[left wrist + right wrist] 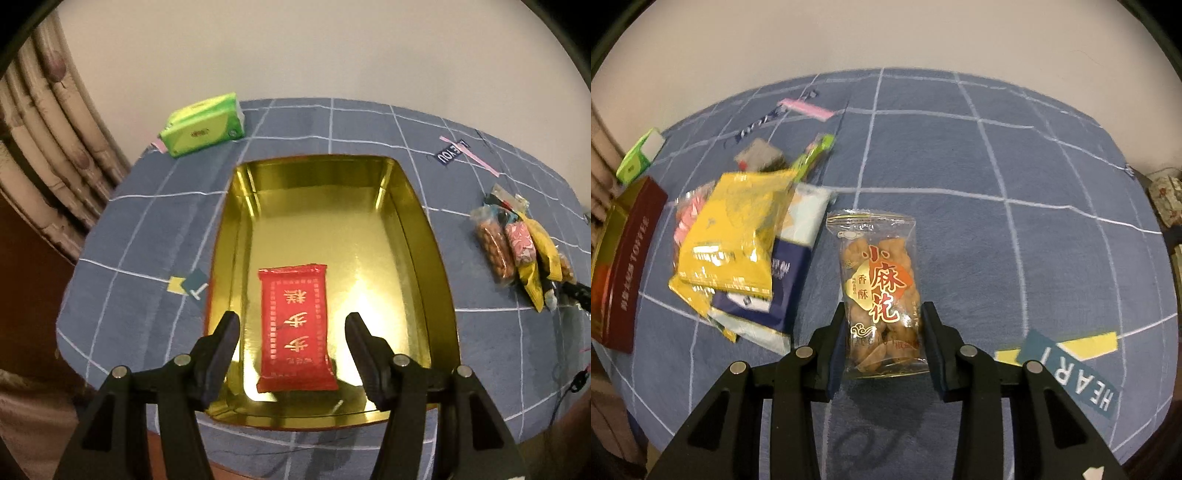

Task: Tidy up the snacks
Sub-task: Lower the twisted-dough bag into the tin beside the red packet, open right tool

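So the right claw point(884, 325) has a clear pack of fried twists point(878, 291) between its fingers, down in the lower middle of the right wrist view. Both fingers sit right against the pack's sides near its bottom end, so I'd call it pinched, or at least closing on it. The pack's long axis runs straight up the frame, in line with the fingers, and most of it sticks out past the tips. Can't tell for sure if it's lifted off the blue checked surface point(960, 166) or resting on it.

Rest of the snacks are in a messy pile point(738, 240) at center left of that same view, yellow bag on top. The tin's red wall point(628, 266) shows at the far left edge, so from the right claw the tin lies off to the left, past the pile.

Left wrist view: the left claw point(291, 325) is spread wide with nothing in it, hovering over the near end of the gold tin point(417, 229). A red pack point(293, 328) already lies flat inside, lower middle of the frame, long axis pointing away from the claw. There's open gold floor to the right of it and above it.

My guess is the twists go in next, carried left over the pile, and laid alongside the red pack.
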`<state>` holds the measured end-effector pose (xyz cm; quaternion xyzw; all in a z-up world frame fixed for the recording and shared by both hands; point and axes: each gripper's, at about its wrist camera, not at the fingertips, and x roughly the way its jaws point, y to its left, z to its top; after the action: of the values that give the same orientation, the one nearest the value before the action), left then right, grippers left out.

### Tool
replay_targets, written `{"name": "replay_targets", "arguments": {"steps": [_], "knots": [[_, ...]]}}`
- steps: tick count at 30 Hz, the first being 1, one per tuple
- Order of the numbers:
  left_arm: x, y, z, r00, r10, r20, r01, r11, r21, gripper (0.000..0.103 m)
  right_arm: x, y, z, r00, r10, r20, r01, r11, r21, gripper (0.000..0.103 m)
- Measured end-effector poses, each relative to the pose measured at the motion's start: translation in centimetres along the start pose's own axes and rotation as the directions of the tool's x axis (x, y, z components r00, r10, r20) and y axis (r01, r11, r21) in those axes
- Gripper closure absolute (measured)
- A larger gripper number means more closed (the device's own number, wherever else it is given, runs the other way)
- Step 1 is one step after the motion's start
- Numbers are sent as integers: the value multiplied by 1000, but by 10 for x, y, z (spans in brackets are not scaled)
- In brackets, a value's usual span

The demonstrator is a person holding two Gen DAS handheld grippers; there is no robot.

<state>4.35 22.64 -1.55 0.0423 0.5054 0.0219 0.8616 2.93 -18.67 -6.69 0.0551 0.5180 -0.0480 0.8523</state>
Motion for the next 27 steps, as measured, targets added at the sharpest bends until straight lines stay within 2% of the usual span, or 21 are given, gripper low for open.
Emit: {"name": "replay_targets", "arguments": {"steps": [6, 12, 15, 18, 23, 27], "knots": [[-4, 17, -4, 1000, 20, 6, -20, 998, -59, 43, -41, 8, 18, 996, -4, 94, 2, 1000, 21, 68], [0, 46, -13, 998, 55, -38, -60, 986, -157, 43, -78, 69, 30, 988, 93, 127, -82, 993, -88, 68], [-2, 61, -19, 998, 48, -43, -56, 975, -214, 43, -84, 119, 29, 979, 177, 98, -160, 974, -159, 68], [-3, 75, -23, 995, 87, -47, -96, 962, -256, 43, -80, 171, 23, 970, 241, 43, -226, 948, -224, 68], [-4, 98, -32, 989, 126, -75, -144, 930, -337, 43, -62, 250, 7, 959, 281, -39, -280, 913, -297, 68], [-3, 115, -35, 990, 105, -89, -132, 910, -394, 43, -48, 292, -3, 949, 301, -95, -315, 892, -323, 68]]}}
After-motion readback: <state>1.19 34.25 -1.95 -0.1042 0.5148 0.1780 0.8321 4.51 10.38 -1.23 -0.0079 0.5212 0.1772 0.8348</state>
